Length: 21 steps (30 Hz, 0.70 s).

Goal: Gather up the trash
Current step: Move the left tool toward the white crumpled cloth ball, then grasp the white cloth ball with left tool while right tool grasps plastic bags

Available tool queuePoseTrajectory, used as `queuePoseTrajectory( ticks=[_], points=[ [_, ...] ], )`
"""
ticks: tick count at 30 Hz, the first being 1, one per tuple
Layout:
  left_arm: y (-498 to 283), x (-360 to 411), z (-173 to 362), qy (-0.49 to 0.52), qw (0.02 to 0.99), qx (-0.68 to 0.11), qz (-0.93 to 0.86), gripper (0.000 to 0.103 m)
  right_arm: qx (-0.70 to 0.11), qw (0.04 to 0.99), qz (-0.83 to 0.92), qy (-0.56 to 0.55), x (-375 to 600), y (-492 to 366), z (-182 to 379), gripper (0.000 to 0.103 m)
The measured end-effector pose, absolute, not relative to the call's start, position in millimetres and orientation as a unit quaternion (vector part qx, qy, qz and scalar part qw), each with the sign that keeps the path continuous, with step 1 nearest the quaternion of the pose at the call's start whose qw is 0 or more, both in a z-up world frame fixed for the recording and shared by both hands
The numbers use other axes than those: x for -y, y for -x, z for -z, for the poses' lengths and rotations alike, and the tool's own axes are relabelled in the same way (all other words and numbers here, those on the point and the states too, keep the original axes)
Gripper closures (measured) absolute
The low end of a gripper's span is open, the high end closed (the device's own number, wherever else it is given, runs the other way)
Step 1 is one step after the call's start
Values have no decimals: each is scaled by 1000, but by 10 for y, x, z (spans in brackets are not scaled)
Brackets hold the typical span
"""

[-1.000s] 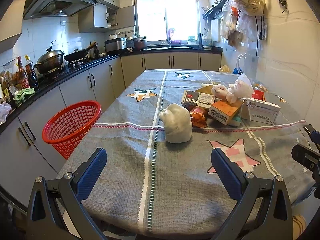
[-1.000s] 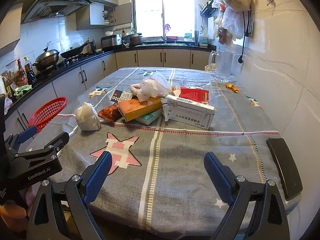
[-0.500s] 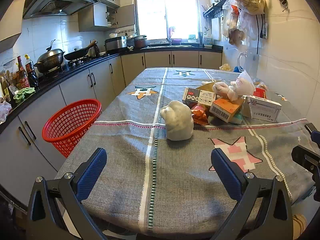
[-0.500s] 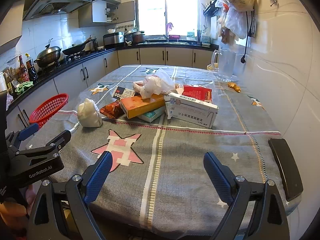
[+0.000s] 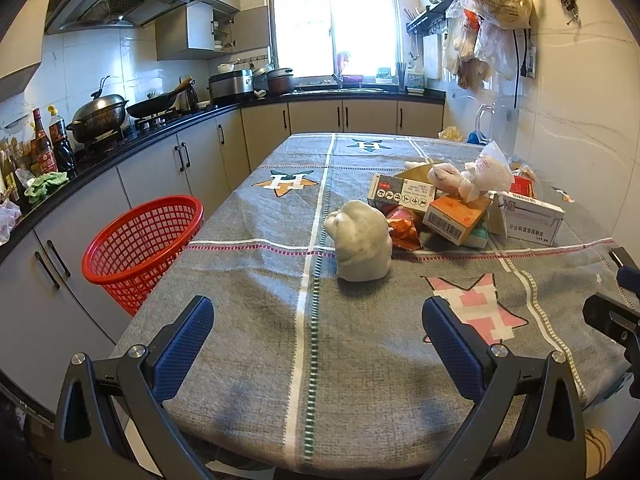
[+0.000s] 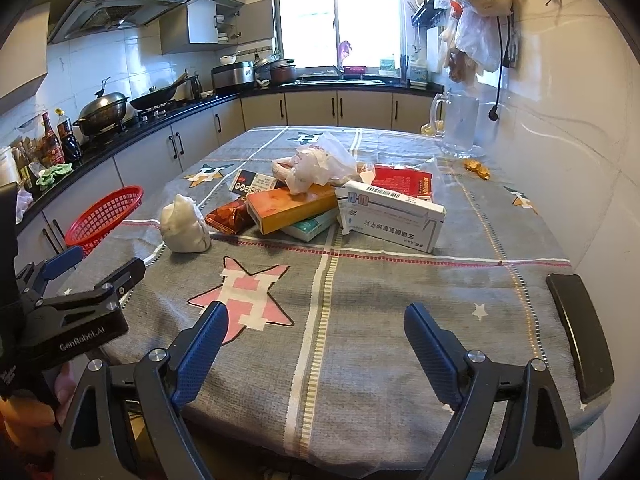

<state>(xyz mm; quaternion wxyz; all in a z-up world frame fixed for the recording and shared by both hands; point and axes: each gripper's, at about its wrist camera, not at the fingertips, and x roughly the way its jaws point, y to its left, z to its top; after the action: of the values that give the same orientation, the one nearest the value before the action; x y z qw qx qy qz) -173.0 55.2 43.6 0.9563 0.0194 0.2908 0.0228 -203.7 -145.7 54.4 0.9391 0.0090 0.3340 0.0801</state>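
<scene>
Left wrist view showed the left gripper point(image 5: 316, 344) with jaws spread wide over the near edge of the table point(image 5: 240, 320), nothing between them. Trash lay in a heap farther up the table: a crumpled white wad point(image 5: 362, 246) nearest, then an orange box point(image 5: 456, 218), a white box point(image 5: 532, 220) and a snack wrapper point(image 5: 404, 228). A red basket point(image 5: 144, 240) stood off the table's left side. The right gripper point(image 6: 312, 344) had its jaws closing slightly, still wide and empty.

Bare tablecloth point(image 6: 360, 320) lies open ahead. At twelve o'clock the trash pile point(image 6: 320, 204) blocks passage; a black phone point(image 6: 580, 332) sits at three o'clock.
</scene>
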Motion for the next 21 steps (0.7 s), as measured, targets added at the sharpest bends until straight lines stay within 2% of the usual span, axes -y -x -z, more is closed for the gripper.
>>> queuePoseTrajectory(
  ticks=[5,17,21],
  points=[
    [1556,-709,-496,14,949,-314,18,0,-343,934,-95,-24,1496,1985,-524,17],
    [979,-653,-513,39,933,-352,67,7,-341,934,-102,-43,1617,1832,-584,17],
    [849,-587,-480,40,929,-362,73,19,-337,932,-120,-56,1671,1654,-662,17]
  ],
)
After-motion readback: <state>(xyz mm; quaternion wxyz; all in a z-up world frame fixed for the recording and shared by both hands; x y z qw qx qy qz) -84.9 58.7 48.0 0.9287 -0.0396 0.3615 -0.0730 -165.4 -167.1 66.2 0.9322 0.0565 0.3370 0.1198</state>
